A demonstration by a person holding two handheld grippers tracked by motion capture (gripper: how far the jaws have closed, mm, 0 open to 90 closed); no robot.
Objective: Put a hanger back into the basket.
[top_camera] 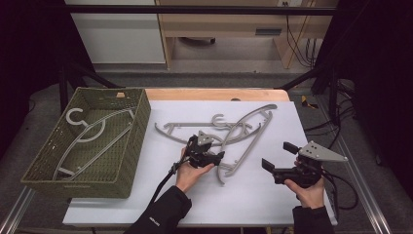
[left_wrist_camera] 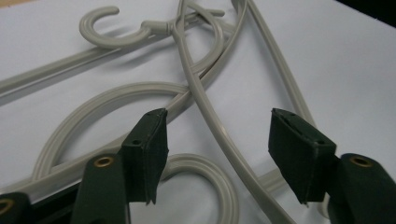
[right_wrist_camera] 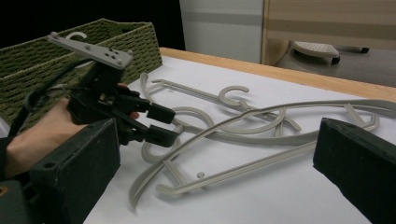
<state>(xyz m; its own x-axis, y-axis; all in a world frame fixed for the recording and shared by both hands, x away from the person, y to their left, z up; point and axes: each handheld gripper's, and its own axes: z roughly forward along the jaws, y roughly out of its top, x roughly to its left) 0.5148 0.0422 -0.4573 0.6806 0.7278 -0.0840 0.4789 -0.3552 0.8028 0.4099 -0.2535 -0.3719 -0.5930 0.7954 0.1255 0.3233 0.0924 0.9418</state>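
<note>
Hangers (top_camera: pixel 234 134) lie tangled on the white sheet (top_camera: pixel 272 195), to the right of the basket (top_camera: pixel 134 146); we count two, perhaps three, grey ones crossing each other. Basket: woven, olive, standing on the sheet's left edge. Inside it one hanger (top_camera: pixel 85 134) already lies flat, hook toward the far wall; possibly a second beneath it, we cannot tell.

We judge the job as moving hangers into the basket: at least one done, the tangle left.

Left gripper (top_camera: pixel 220 155) sits at the near-left end of the tangle, between the basket and the pile's middle. In the left gripper view its jaws straddle one curved hanger arm (left_wrist_camera: pixel 219 135), pads clear of it on both sides, so nothing is gripped yet. Jaws partly spread.

Right gripper (top_camera: pixel 277 155) hovers well right of the basket, beyond the pile, jaws wide apart and bare, pointing toward the hangers.

Next, as we read it: clamp the straddled arm, lift it free without dragging its neighbours, carry it left to the basket.
</note>
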